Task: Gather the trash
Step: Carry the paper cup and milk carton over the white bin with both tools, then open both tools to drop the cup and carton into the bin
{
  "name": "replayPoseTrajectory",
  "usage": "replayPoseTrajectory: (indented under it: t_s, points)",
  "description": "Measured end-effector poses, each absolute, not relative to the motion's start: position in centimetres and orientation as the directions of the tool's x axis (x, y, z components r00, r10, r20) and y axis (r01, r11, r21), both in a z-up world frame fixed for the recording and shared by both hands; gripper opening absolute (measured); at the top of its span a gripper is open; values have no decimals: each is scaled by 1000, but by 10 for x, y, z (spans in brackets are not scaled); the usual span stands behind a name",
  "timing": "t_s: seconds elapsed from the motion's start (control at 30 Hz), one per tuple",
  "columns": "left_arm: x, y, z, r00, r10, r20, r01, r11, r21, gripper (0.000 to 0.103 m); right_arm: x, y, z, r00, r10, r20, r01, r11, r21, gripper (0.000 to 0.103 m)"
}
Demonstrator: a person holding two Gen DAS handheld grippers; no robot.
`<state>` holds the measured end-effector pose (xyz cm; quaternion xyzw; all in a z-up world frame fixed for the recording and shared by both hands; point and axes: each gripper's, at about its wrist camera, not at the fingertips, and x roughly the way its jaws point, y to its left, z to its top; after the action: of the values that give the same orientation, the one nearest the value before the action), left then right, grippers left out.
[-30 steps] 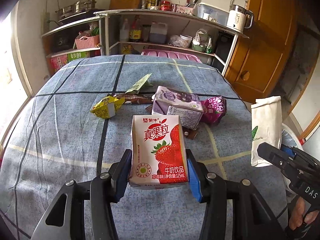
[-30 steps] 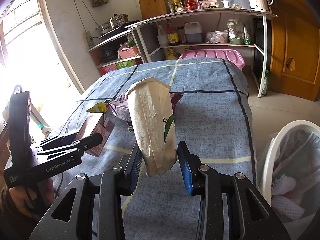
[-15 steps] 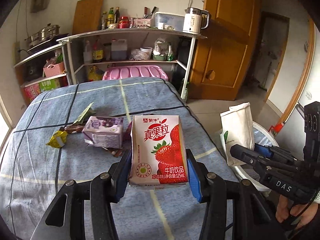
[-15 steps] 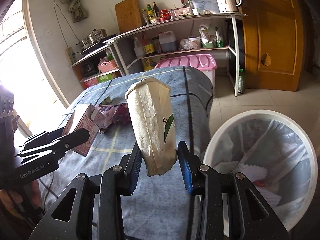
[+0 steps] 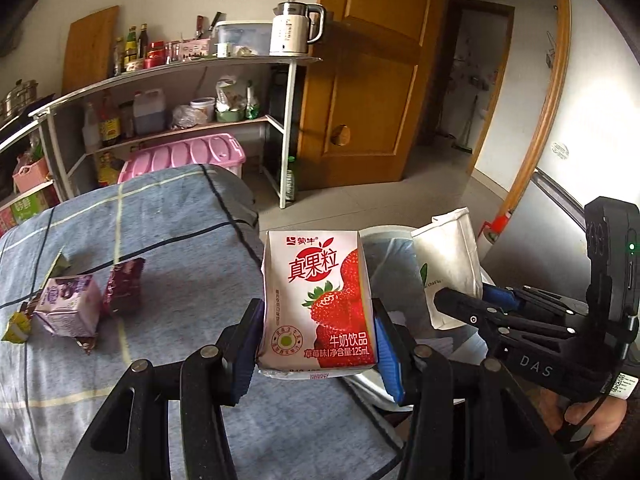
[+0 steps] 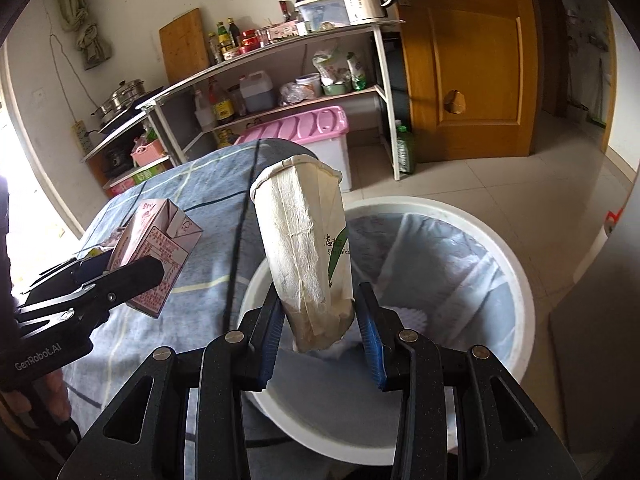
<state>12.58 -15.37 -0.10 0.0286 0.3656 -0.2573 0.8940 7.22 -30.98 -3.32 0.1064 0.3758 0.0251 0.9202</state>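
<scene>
My left gripper (image 5: 316, 344) is shut on a red and white strawberry milk carton (image 5: 316, 304) and holds it at the table's right edge, beside the bin. It also shows in the right wrist view (image 6: 156, 256). My right gripper (image 6: 320, 340) is shut on a crumpled white paper cup (image 6: 308, 256) and holds it over the white trash bin (image 6: 516, 280) with its pale liner. The cup also shows in the left wrist view (image 5: 450, 268). A purple carton (image 5: 68, 308), a dark red wrapper (image 5: 124, 284) and a yellow wrapper (image 5: 16, 326) lie on the blue checked tablecloth (image 5: 180, 248).
A metal shelf rack (image 5: 180, 112) with bottles and a kettle (image 5: 294, 28) stands behind the table. A pink storage box (image 5: 184, 156) sits under it. A wooden door (image 5: 368, 80) is at the right. The bin holds white trash (image 6: 404, 316).
Both grippers have swung right, away from the table's middle. The cup is now over the bin's opening and the milk carton is at the table's edge beside the bin.
</scene>
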Motion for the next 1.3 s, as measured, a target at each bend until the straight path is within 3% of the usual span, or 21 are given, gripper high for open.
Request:
replayPoseTrajectory:
  t_s: [0.63,0.83,0.93,1.3]
  points:
    - [131,-221,-36,497,-453,-740,563,817,-121,52,73,-365,-71,624,-2,-782,182,973,143,40]
    - [131,-217,-35,508,-443,-738,557,823,-111,52,71,-367,-74,617,-12,-787,196,971,139,44]
    - [128,-213,-31,527,-435,-730,549,830,-98,52,71,-366,-74,619,-19,-785,196,972,132,51]
    - [121,-167,-8,598,-408,-690,485,870,-93,54,71,-337,-55,665,17,-747,146,977,153,51]
